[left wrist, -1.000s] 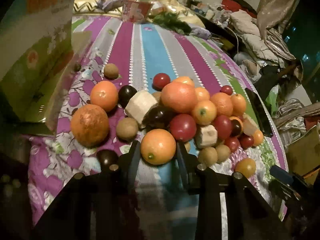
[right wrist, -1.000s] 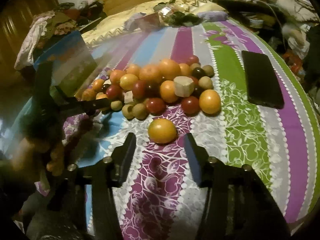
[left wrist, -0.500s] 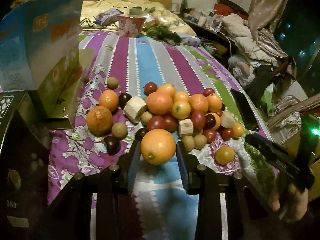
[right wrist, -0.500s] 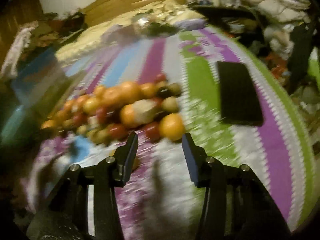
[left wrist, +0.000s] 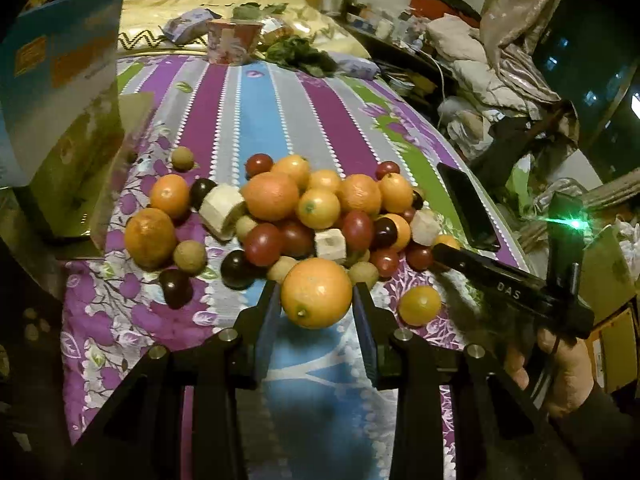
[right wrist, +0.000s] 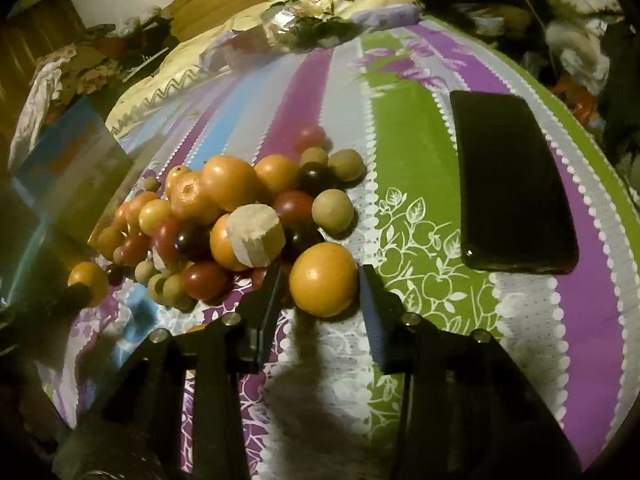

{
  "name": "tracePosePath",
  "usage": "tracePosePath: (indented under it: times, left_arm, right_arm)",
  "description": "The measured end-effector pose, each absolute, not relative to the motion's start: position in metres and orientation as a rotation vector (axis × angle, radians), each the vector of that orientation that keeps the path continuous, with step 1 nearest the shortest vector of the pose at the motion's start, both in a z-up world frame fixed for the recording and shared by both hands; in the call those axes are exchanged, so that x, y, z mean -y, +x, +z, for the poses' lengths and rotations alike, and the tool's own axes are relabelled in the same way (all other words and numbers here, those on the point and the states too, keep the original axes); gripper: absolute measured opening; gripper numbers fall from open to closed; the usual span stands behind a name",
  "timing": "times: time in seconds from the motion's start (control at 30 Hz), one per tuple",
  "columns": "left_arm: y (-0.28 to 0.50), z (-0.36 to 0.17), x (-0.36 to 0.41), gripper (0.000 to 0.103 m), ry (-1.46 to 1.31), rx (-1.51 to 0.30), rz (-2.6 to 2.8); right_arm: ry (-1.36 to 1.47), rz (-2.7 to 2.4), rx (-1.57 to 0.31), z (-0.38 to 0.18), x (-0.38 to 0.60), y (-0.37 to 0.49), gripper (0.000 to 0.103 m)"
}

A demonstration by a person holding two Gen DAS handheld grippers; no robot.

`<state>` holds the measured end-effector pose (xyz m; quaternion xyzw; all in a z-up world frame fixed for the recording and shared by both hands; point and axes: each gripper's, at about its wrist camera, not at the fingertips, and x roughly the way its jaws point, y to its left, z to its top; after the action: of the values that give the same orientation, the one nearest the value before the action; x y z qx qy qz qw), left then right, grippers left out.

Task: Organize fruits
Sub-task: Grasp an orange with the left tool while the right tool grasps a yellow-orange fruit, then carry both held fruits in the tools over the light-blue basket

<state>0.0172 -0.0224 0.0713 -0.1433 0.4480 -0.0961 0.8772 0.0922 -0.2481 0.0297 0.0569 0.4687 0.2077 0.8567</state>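
Note:
My left gripper (left wrist: pixel 316 300) is shut on a large orange (left wrist: pixel 316 293), held a little above the striped bedspread (left wrist: pixel 256 128), just in front of the fruit pile (left wrist: pixel 312 208). The pile mixes oranges, red and dark round fruits, small tan ones and pale cut chunks. In the right wrist view, my right gripper (right wrist: pixel 322 286) straddles an orange fruit (right wrist: pixel 323 279) lying at the near right end of the pile (right wrist: pixel 224 208). Its jaws are closing, with thin gaps still showing on both sides. A hand (left wrist: pixel 560 360) holds that gripper in the left wrist view.
A black phone (right wrist: pixel 512 184) lies on the green stripe right of the pile. A blue and green open box (left wrist: pixel 60 100) stands at the left. One small orange fruit (left wrist: pixel 420 305) lies loose near the front. A paper cup (left wrist: pixel 232 42) and clutter sit at the bed's far end.
The left gripper drew back and up from the pile with the orange. The right gripper left the loose fruit, swung right to the orange at the pile's end, and its jaws narrowed.

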Motion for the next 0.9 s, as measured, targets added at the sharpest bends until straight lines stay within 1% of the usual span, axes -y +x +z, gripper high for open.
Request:
tracePosePath:
  times: [0.07, 0.1, 0.17, 0.23, 0.4, 0.57, 0.73, 0.9]
  left_arm:
    - [0.017, 0.072, 0.024, 0.037, -0.300, -0.936, -0.200]
    - [0.017, 0.073, 0.025, 0.037, -0.302, -0.936, -0.199]
    - [0.015, 0.078, 0.027, 0.037, -0.288, -0.925, -0.183]
    - [0.012, 0.086, 0.030, 0.037, -0.249, -0.907, -0.159]
    - [0.000, 0.119, 0.032, 0.037, -0.134, -0.844, -0.055]
    - [-0.013, 0.152, 0.013, 0.037, -0.129, -0.805, 0.032]
    - [-0.030, 0.182, -0.015, 0.037, -0.148, -0.763, 0.113]
    - [-0.046, 0.201, -0.043, 0.037, -0.174, -0.736, 0.168]
  right_arm:
    - [0.125, 0.431, -0.988, 0.030, 0.248, 0.092, 0.038]
    - [0.128, 0.430, -0.989, 0.030, 0.248, 0.092, 0.035]
    - [0.125, 0.404, -0.978, 0.034, 0.250, 0.089, 0.034]
    - [0.090, 0.365, -0.935, 0.047, 0.249, 0.080, 0.034]
    - [-0.027, 0.276, -0.797, 0.107, 0.223, 0.044, 0.034]
    - [-0.066, 0.284, -0.741, 0.145, 0.197, 0.028, 0.034]
    - [-0.079, 0.303, -0.717, 0.165, 0.174, 0.023, 0.034]
    - [-0.098, 0.338, -0.683, 0.184, 0.149, 0.010, 0.034]
